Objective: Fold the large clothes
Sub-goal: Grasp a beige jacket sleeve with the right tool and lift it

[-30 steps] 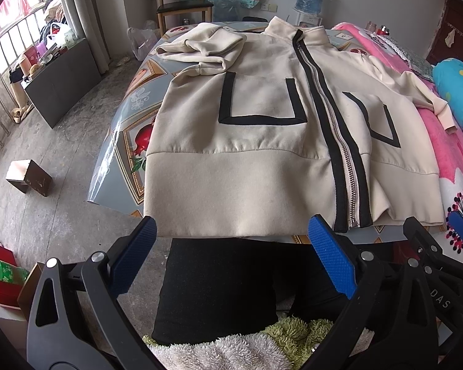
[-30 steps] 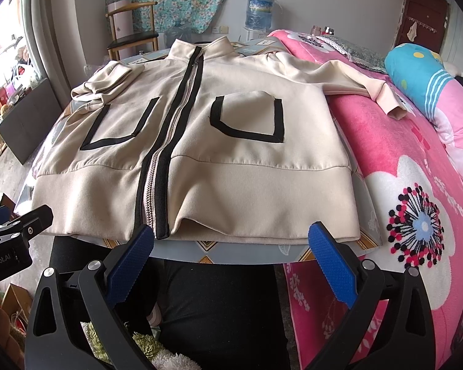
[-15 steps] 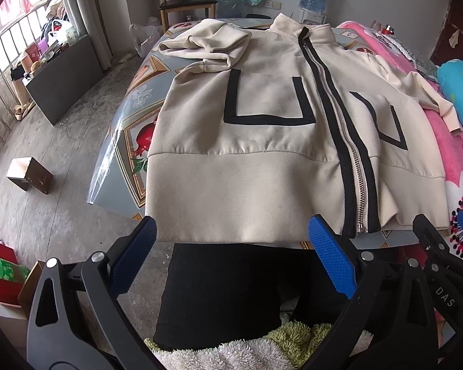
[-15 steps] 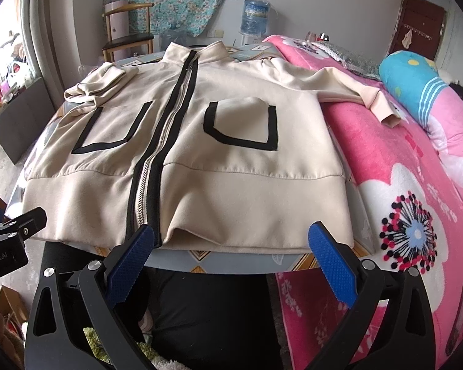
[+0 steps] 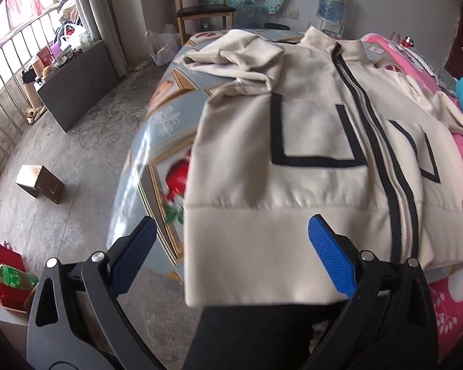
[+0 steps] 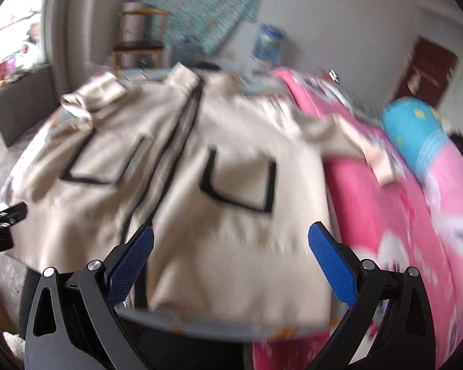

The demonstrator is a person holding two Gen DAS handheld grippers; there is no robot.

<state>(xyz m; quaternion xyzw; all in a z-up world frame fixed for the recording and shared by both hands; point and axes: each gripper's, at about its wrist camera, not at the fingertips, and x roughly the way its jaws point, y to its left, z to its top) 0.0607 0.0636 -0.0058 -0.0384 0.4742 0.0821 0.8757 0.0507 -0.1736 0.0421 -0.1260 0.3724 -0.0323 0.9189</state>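
A large cream zip jacket [image 5: 305,141] with black trim and two black-edged pockets lies face up on a table, zipped, hem toward me. Its left sleeve [image 5: 240,61] is bunched near the shoulder; the other sleeve [image 6: 361,141] stretches out onto the pink bed. My left gripper [image 5: 231,259] hangs open over the hem's left part, its blue pads [image 5: 330,262] wide apart with nothing between them. My right gripper [image 6: 231,262] is open too, above the hem right of the zipper. The right wrist view is blurred by motion.
The table has a patterned blue-grey cloth [image 5: 160,141]. A pink flowered bed [image 6: 416,222] with a blue pillow [image 6: 416,135] adjoins it on the right. A wooden chair [image 5: 200,9] and water bottle [image 5: 331,3] stand behind. A small box [image 5: 40,182] sits on the concrete floor at left.
Both grippers have moved forward and up over the jacket's hem, still open. The left one swung left; the right wrist view is now smeared by fast motion. The jacket has not shifted.
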